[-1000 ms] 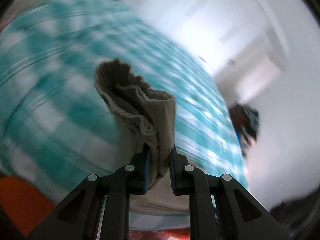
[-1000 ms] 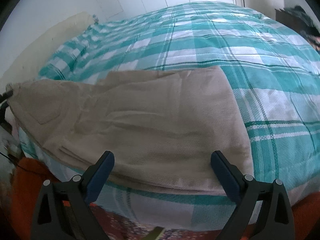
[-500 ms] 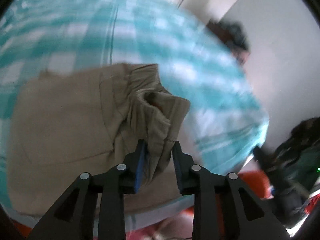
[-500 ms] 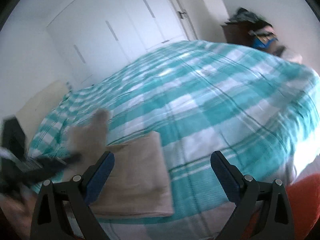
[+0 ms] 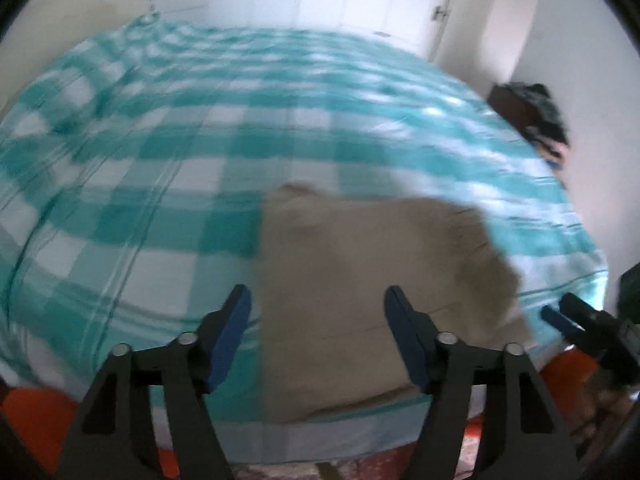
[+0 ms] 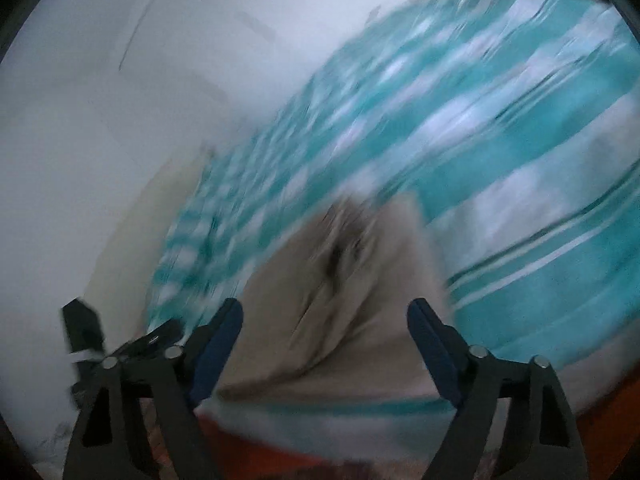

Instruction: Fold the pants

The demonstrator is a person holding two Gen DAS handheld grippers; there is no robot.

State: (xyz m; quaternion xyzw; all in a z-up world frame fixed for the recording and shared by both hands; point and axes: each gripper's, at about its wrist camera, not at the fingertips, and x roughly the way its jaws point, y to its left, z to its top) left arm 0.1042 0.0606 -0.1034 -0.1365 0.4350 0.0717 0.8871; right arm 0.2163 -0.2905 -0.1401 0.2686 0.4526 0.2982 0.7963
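We are looking at the beige woven cotton pants [image 5: 372, 292], which are lying as a folded block near the front edge of the bed with the teal-and-white checked cover [image 5: 160, 184], kept close so both hands can reach them. The left hand-held gripper [image 5: 318, 340] is hovering just over the block with its blue pads spread; its jaws have just been opening, and no cloth is sitting between them, so we judge it is letting the last fold settle flat. The right hand-held gripper [image 6: 324, 354] is also standing wide with nothing pinched, its jaws having just been closing a little. In the blurred right wrist view a crease is running across the pants' top layer, which probably wants smoothing.
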